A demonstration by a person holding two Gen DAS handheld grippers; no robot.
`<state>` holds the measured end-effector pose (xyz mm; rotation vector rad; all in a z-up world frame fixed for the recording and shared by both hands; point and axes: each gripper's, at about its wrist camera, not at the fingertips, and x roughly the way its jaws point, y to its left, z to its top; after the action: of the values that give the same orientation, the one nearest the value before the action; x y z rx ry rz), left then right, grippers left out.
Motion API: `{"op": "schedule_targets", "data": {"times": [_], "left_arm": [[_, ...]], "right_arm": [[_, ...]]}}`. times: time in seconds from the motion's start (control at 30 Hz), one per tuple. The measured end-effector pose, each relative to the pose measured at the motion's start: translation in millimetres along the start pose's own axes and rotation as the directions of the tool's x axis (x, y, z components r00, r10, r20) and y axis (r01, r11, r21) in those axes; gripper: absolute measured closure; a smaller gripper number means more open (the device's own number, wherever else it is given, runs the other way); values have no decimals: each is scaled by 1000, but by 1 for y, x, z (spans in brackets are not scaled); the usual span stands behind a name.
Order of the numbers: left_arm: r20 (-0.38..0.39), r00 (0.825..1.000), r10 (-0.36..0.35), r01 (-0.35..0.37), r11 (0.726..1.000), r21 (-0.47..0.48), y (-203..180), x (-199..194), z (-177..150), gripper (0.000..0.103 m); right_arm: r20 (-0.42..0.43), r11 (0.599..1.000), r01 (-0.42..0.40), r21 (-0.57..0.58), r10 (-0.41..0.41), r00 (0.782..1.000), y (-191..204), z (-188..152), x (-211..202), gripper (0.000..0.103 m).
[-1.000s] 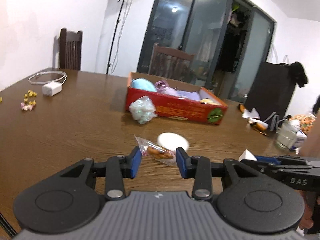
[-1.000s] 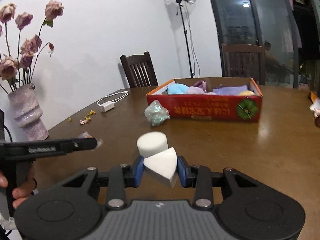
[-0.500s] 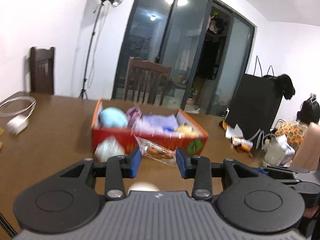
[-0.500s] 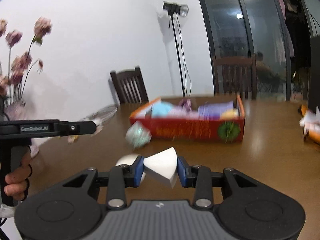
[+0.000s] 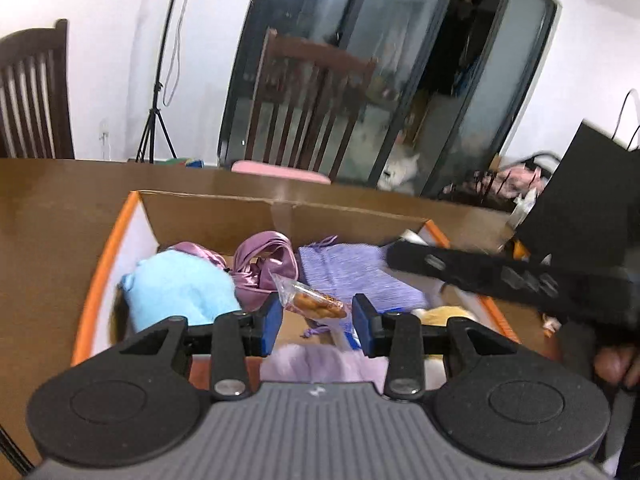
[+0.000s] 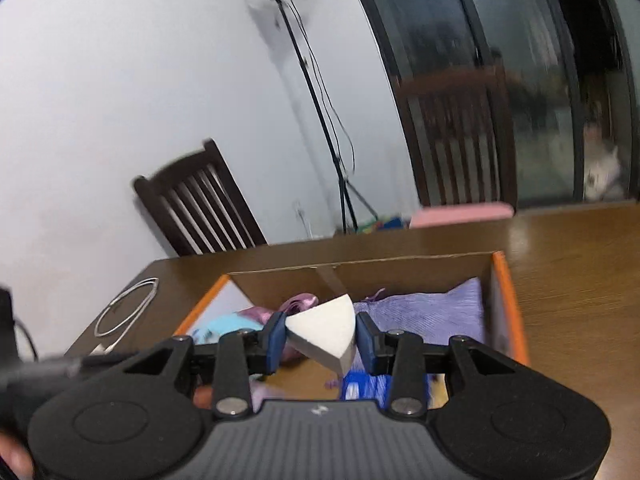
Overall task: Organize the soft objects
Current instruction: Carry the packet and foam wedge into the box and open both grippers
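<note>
Left claw (image 5: 316, 318): seen from its own wrist camera, angled downward above the open box, its two blue pads (image 5: 273, 318) set a moderate gap apart and clamped on a clear snack packet (image 5: 310, 299) that juts up and left between them. Right claw (image 6: 321, 338): likewise tilted downward over the box, rolled slightly, blue pads (image 6: 276, 336) pinching a white wedge-shaped sponge (image 6: 326, 334) by its flat sides. In the left wrist view the right claw's black body crosses the right side, a person's fingers (image 5: 614, 366) wrapped on its handle. In the right wrist view the left claw's body shows blurred at the lower left.
</note>
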<state>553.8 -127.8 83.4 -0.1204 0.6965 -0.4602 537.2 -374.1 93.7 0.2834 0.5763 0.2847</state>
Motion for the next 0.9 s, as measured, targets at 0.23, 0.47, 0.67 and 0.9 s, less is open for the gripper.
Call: {"op": "schedule_targets", "data": {"times": [0.23, 0.47, 0.67, 0.9], "left_arm": [[-34, 999, -13, 13, 1000, -11, 18, 26, 5, 38], [38, 999, 1, -3, 999, 45, 29, -8, 15, 31], [90, 994, 63, -67, 997, 43, 30, -60, 24, 29], [150, 979, 135, -149, 985, 82, 18, -138, 2, 25]], "right_arm": [[-84, 1000, 12, 7, -11, 996, 3, 20, 85, 41], [-53, 1000, 18, -15, -18, 998, 16, 28, 79, 39], [-43, 997, 50, -64, -53, 998, 27, 35, 32, 38], [0, 958, 153, -243, -158, 987, 47, 22, -63, 29]]}}
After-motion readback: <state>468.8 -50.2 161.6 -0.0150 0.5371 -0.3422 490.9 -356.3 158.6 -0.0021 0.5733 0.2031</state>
